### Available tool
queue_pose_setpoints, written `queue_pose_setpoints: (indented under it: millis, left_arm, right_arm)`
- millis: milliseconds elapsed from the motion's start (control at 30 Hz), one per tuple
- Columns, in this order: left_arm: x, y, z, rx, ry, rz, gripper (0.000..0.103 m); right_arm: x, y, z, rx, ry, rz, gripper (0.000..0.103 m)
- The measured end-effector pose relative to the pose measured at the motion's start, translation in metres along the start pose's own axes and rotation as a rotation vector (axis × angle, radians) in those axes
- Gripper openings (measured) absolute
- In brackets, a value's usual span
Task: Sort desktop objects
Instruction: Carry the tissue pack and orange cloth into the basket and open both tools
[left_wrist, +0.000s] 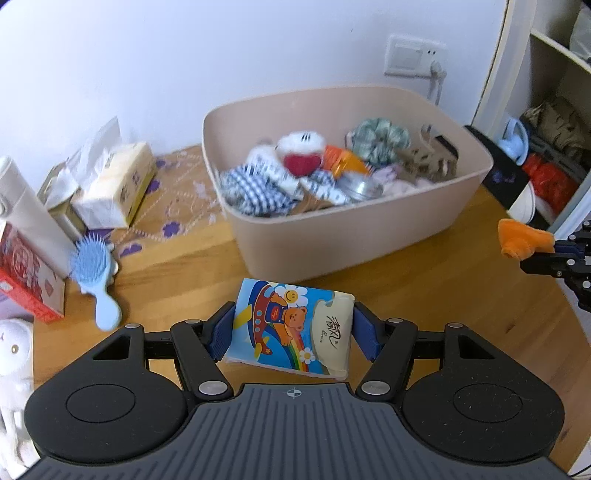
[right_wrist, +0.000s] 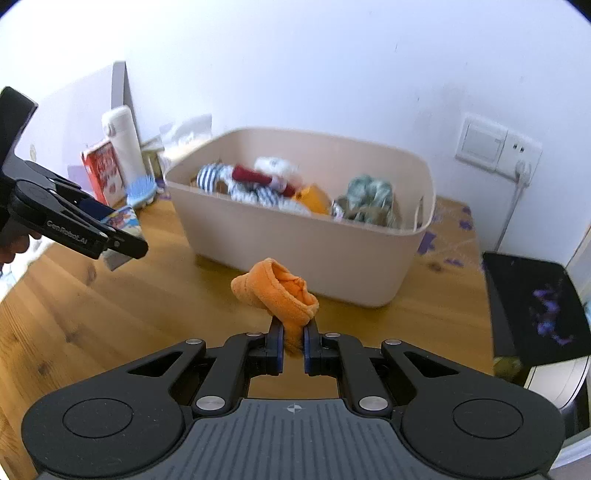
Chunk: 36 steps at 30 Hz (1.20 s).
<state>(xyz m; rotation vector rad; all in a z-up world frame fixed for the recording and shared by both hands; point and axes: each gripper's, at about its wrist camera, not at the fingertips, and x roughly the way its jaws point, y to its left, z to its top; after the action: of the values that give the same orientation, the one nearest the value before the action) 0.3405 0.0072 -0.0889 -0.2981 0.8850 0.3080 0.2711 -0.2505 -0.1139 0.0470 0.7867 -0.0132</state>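
The left gripper (left_wrist: 293, 332) is closest to its camera, and its two blue pads press on both sides of a small tissue pack (left_wrist: 291, 328) with a cartoon bear and a rainbow printed on it. The pack is held above the wooden table (left_wrist: 424, 295), just in front of the beige bin (left_wrist: 332, 236). In the right wrist view the right gripper (right_wrist: 293, 347) has its jaws clenched on the lower end of an orange plush piece (right_wrist: 275, 290); its rolled upper part stands above the fingers, in front of the near wall of the bin.

The bin is full of mixed things: blue-and-white checked cloth (left_wrist: 255, 188), a white and red plush toy (left_wrist: 301, 153), a green patterned scrunchie (left_wrist: 380, 138) and a metal tin (left_wrist: 360, 186). The contents are blurred, so I cannot say exactly what the other pieces are.

To the left of the bin, a light blue hairbrush (left_wrist: 96, 280) leans near a red and white box (left_wrist: 26, 280) and a white bottle (left_wrist: 26, 206). Behind them an opened tissue package (left_wrist: 114, 184) lies on the table by the wall. A wall socket with a plug (left_wrist: 415, 59) is above the bin.
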Motion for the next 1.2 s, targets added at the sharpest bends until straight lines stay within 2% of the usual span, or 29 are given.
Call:
queue_pose_setpoints:
  millis: [267,700,1000,1200]
  left_arm:
    - [-0.013,-0.005,0.027,0.010,-0.046,-0.013,0.067]
    - [-0.040,-0.015,0.095,0.061,-0.174,-0.005,0.067]
    - [-0.015,-0.028,0.134,0.082,-0.183,0.024,0.067]
    - [0.020,-0.033,0.148,0.075,-0.145,0.042,0.067]
  right_arm:
    - [-0.024,-0.014,0.027,-0.024,-0.074,-0.014,0.010]
    - [-0.040,-0.043,0.070,-0.066,-0.189,-0.051,0.010]
    - [-0.024,-0.065,0.104,-0.098,-0.227,-0.087,0.010]
    - [-0.004,-0.080,0.124,-0.100,-0.221,-0.103,0.010]
